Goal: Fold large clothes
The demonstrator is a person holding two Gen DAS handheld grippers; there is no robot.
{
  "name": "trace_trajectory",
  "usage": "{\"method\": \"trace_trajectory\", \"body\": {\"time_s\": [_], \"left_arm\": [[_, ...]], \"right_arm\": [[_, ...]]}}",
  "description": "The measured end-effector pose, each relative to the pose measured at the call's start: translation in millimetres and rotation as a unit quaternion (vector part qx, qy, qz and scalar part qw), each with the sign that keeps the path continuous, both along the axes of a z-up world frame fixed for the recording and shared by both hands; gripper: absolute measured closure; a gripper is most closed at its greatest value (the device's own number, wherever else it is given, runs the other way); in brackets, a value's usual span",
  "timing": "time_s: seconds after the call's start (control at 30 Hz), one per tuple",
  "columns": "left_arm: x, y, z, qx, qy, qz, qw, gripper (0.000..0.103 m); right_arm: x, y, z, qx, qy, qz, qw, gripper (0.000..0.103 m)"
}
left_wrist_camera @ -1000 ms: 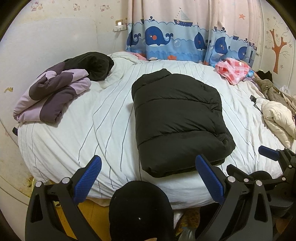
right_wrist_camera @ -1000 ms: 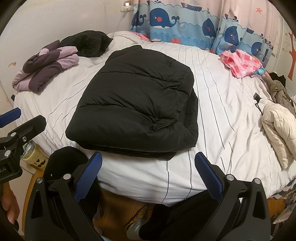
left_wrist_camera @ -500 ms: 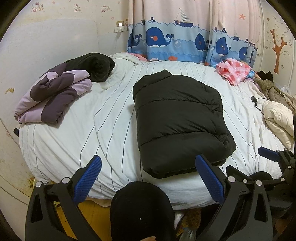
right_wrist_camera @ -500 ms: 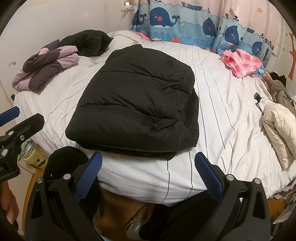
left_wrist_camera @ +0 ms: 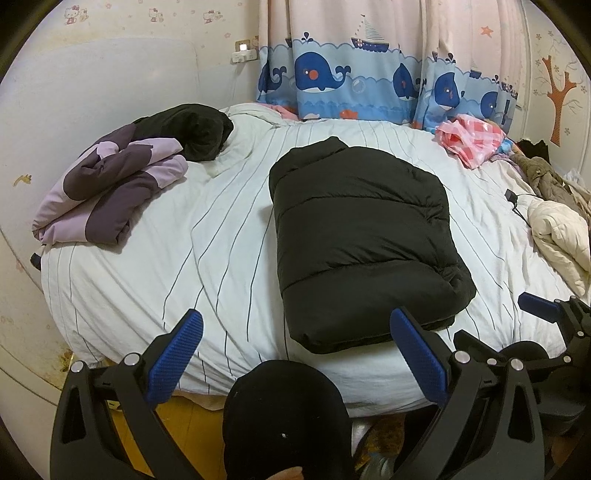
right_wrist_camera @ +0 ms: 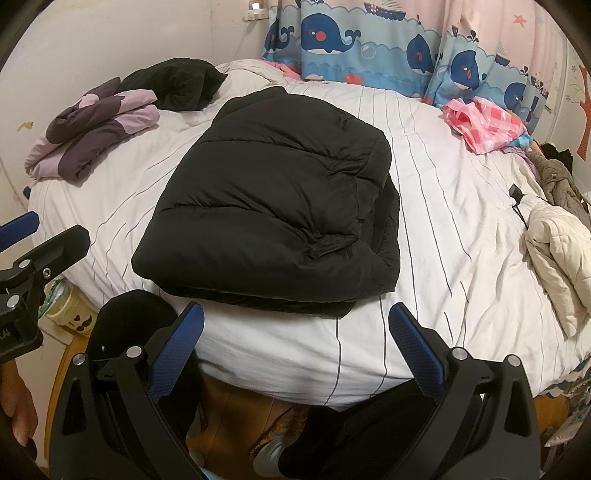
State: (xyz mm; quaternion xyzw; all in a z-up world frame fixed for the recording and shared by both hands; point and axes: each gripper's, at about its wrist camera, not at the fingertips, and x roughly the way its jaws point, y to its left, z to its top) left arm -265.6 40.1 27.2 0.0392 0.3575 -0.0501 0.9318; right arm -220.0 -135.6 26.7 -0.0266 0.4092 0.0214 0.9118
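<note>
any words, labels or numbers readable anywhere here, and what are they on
"LAI": white letters on the black body of the left gripper, cut off by the frame edge, so likely part of a longer word.
Yellow container beside the bed: printed marks only, no legible words.
Whale curtain and wall stickers: pictures only, no text.
Black puffer jacket: no label visible.

matt quilted jacket [right_wrist_camera: 269,206] (puffy), cotton sheet [right_wrist_camera: 436,221]

Whale-print curtain [left_wrist_camera: 354,81], wall socket [left_wrist_camera: 243,51], tree wall sticker [left_wrist_camera: 559,92], black charger [right_wrist_camera: 514,192].
</note>
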Motion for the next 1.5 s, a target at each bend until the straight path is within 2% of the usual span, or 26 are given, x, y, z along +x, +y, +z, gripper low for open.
{"method": "trace_trajectory", "body": {"time_s": [0.33, 0.47, 1.5], "left_arm": [[-6.0, -4.1, -1.9, 0.002, -0.002, 0.003, 1.0, 0.006], [-7.5, -8.4, -3.4, 0.022, 0.002, 0.013, 0.9997, 0.006], [-14.9, -10.1, -2.7, 0.017, -0.003, 0.017, 0.9997, 0.006]], "right_arm": [[0.7, -1.1, -1.9, 0.002, 0.002, 0.002, 1.0, 0.006], [0.9, -0.7, -3.1, 0.004, 0.003, 0.003, 1.0, 0.006], [0.4, -0.8, -4.1, 0.007, 0.005, 0.004, 1.0, 0.006]]}}
